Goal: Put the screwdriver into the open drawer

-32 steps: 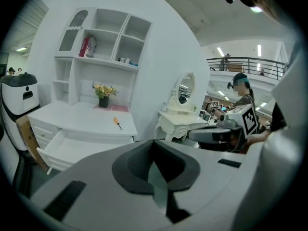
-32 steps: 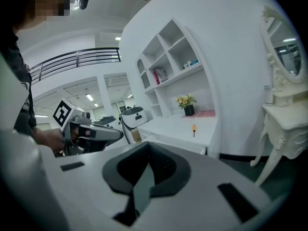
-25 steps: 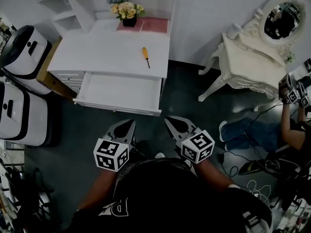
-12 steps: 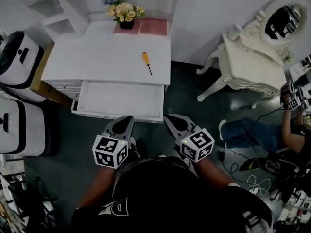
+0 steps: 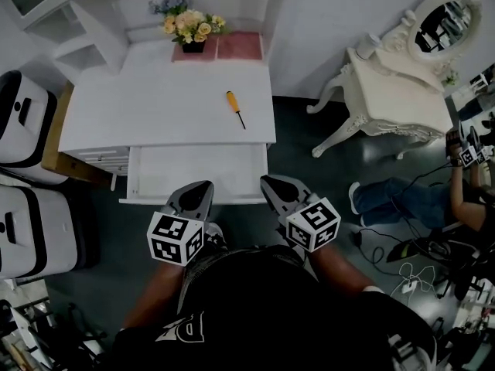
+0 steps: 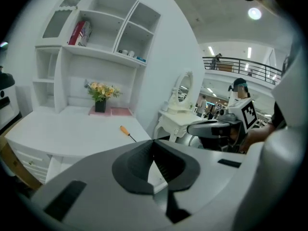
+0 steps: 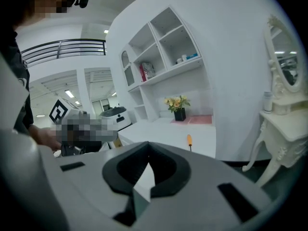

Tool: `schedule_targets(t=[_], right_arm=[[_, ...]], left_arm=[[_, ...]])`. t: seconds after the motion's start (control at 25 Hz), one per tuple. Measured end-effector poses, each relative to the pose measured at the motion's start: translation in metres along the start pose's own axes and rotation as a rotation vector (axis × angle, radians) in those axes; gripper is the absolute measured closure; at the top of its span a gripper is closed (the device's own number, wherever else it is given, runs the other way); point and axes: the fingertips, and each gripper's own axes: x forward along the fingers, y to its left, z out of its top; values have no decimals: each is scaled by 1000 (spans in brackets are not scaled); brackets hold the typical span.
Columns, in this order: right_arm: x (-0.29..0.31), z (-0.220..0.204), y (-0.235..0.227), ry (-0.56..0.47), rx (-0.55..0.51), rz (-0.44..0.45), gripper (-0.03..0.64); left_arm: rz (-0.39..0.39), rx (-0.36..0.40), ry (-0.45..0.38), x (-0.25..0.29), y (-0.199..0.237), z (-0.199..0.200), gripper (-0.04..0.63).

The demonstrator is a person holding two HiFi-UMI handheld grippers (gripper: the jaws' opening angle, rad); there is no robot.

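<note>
The small orange-handled screwdriver (image 5: 234,107) is lying flat on the white worktop (image 5: 147,114), over toward the worktop's right edge, metal tip pointing at its front. The open white drawer (image 5: 193,168) sticks out from under the worktop's front edge. Both claws hang off the worktop's front, just at the drawer's lip. The left claw (image 5: 203,186) and right claw (image 5: 267,181) are each clenched on nothing. The screwdriver's well apart from both, across the drawer from them.
</note>
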Motion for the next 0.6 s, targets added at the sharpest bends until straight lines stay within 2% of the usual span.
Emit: schedule_targets(t=[0.32,0.6], right_arm=[[41,10,3,11,0,-81,607],[65,16,-12,10,38,-191,607]], left_arm=[[-60,46,27,2,43,11,580],[-122,50,103,4,74,-6,580]])
